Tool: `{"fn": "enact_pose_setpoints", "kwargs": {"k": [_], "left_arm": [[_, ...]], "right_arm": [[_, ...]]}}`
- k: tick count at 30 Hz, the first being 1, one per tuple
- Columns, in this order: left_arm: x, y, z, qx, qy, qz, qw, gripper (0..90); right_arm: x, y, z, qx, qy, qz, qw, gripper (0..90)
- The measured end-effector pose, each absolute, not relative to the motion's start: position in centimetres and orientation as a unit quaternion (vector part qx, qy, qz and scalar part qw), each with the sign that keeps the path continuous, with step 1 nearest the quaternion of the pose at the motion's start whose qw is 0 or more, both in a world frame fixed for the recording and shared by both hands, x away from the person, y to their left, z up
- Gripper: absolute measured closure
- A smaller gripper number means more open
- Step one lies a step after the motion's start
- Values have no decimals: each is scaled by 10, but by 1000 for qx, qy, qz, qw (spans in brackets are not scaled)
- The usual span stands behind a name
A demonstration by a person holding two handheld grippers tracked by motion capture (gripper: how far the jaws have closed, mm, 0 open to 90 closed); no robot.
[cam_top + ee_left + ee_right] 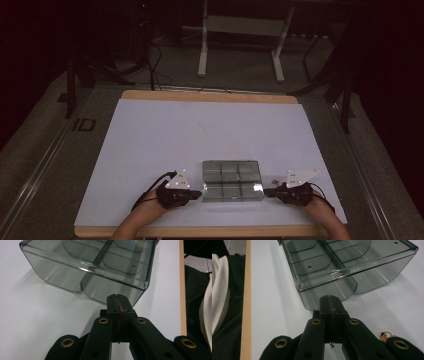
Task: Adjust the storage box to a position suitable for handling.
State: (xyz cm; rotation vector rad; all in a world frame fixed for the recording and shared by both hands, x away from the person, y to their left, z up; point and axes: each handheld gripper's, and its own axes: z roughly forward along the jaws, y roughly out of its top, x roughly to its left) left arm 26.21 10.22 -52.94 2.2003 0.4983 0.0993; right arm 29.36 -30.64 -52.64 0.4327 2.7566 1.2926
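A smoky clear box (232, 180) with several empty compartments lies near the table's front edge. My left gripper (198, 193) is shut, its tips just short of the box's left wall near the front corner. In the left gripper view the jaws (117, 298) press together before the box (62, 277), with a thin red streak in their seam. My right gripper (267, 191) is shut too, at the box's right wall. Its tips (332, 299) sit just short of the box (372, 277). A small gold and red trinket (386, 335) lies on the table beside the right gripper.
A white mat (165, 135) covers the wooden table, whose front edge (210, 231) runs just behind both hands. The trinket (274, 180) lies right of the box. A white table frame (240, 30) stands on the floor beyond.
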Motion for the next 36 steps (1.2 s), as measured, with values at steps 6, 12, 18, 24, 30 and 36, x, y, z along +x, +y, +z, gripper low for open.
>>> {"fn": "enact_pose_setpoints", "kwargs": {"k": [6,12,18,24,30,36], "left_arm": [[264,103,-527,878,200,37,433,900],[263,103,-522,876,200,36,437,900],[263,103,-520,875,204,36,438,900],[263,102,-519,876,205,38,435,900],[264,102,-518,877,208,35,431,900],[263,101,-517,875,208,35,437,900]], "right_arm": [[294,-304,-524,140,895,421,33,900],[292,-304,-523,138,897,420,32,900],[291,-305,-521,138,896,421,35,900],[290,-305,-517,138,894,426,36,900],[288,-305,-513,135,892,429,34,900],[289,-304,-512,133,890,434,32,900]]}}
